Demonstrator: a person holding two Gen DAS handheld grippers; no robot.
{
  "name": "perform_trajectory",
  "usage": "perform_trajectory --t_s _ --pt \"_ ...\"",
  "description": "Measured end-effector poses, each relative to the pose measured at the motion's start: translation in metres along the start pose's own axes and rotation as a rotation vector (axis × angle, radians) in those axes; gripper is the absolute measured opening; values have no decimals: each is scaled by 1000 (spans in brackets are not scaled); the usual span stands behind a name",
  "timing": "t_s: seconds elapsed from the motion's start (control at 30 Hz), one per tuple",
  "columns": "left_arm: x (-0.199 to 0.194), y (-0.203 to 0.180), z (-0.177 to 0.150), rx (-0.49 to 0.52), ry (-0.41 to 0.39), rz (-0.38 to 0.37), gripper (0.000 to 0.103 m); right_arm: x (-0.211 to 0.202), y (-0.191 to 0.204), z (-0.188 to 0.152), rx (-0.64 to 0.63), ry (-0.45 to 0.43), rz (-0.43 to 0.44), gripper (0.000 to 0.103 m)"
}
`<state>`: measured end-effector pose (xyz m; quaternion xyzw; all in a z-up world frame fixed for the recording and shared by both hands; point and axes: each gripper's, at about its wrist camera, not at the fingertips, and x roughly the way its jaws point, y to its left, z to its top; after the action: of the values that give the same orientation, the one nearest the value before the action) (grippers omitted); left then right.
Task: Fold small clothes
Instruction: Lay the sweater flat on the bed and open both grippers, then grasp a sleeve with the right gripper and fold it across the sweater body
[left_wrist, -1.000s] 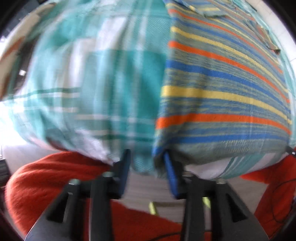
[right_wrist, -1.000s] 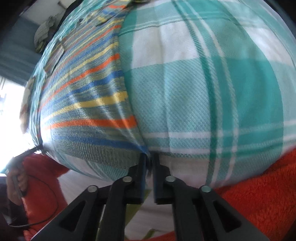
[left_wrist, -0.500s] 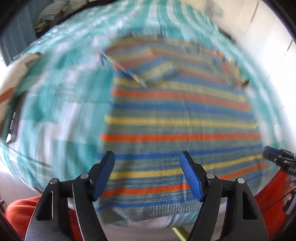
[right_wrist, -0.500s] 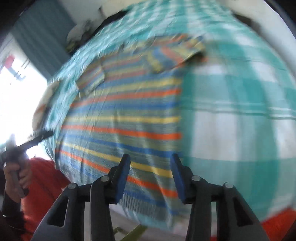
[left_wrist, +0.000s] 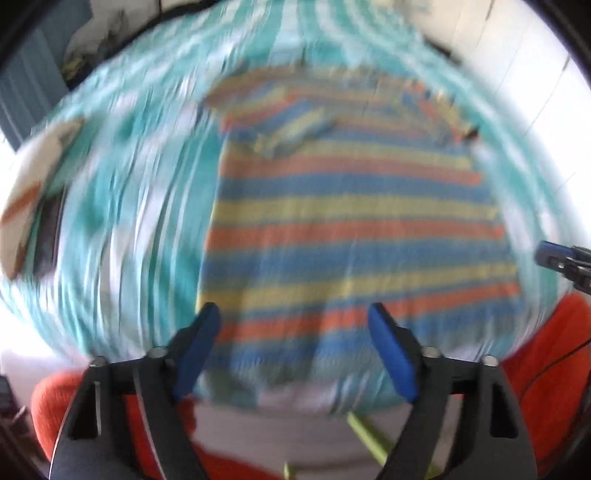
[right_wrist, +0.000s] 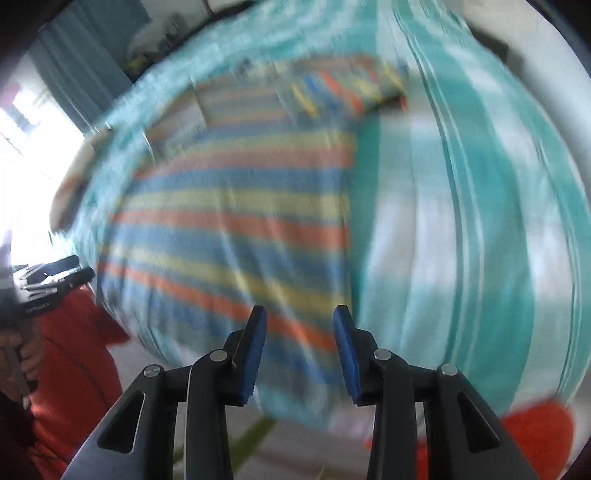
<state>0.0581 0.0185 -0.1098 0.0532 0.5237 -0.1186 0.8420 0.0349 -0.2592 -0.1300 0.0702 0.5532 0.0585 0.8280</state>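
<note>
Shirt (left_wrist: 354, 229), striped orange, blue and yellow, lies flat on teal-and-white checked cover (left_wrist: 122, 229), sleeves folded in near top. Your left gripper (left_wrist: 297, 354) hangs above hem, jaws just opened wide, nothing between. Your right gripper (right_wrist: 298, 350) sits over shirt's right edge, jaws part open, just narrowing, empty. Both views blurred. Your orange sleeve (right_wrist: 74, 350) shows at left.

Both grippers off striped shirt (left_wrist: 354, 229), lifted.
</note>
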Motion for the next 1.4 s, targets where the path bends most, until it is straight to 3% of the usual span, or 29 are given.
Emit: perform_trajectory --t_s 0.1,0.17,0.23,0.27,0.3,0.4,0.5,0.6,0.67,0.73,0.77,0.8,0.83,0.87,0.9,0.97,1.07,1.1,1.23,1.33,1.37,1.4 --pt "11 -18 22 7 -95 8 87 6 3 37 -29 -71 27 39" --pt "35 -17 25 10 -84 5 87 27 3 44 -8 -52 62 39" --pt "62 -22 10 39 -1 41 86 57 4 31 -2 25 65 39" --pt "76 -25 -5 71 88 51 79 69 6 18 -3 74 44 39" --pt "86 -25 -20 104 165 38 79 78 6 3 -11 114 31 40" --pt "69 -29 -55 217 183 61 79 63 9 -38 -60 79 -2 40" --pt "39 -23 -44 162 93 10 77 44 10 -54 -38 110 -3 39" --pt "19 -24 -11 111 -61 12 97 20 18 -39 -76 24 -21 39" --pt "23 -30 8 93 -118 17 100 17 24 -22 -90 -30 -26 43" --pt "51 -36 17 99 -103 16 102 32 24 -11 -100 -23 -21 49" --pt "69 -40 14 116 -51 20 101 48 18 -10 -104 37 -26 49" --pt "99 -42 4 152 58 23 101 63 11 -13 -100 130 -40 50" --pt "110 -41 -9 176 74 25 102 71 7 -14 -97 193 -33 49" --pt "104 -40 -16 185 7 18 103 62 6 -10 -118 178 -12 47" --pt "96 -39 -25 211 -55 30 103 52 7 -1 -154 171 -17 48" --pt "96 -43 -27 258 -45 42 103 28 11 25 -239 118 -68 49" --pt "105 -43 -21 244 -48 33 103 16 17 89 -335 5 -135 67" --pt "107 -42 -19 221 -46 23 103 20 22 113 -373 -34 -155 69" --pt "109 -38 -17 200 -56 15 103 84 39 185 -445 -47 -151 69" --pt "104 -42 -16 198 -67 17 103 147 40 204 -455 -36 -171 67" --pt "98 -44 -22 196 -70 18 103 158 32 199 -434 -13 -184 62" --pt "97 -45 -23 195 -71 19 103 167 23 201 -370 -6 -160 47"
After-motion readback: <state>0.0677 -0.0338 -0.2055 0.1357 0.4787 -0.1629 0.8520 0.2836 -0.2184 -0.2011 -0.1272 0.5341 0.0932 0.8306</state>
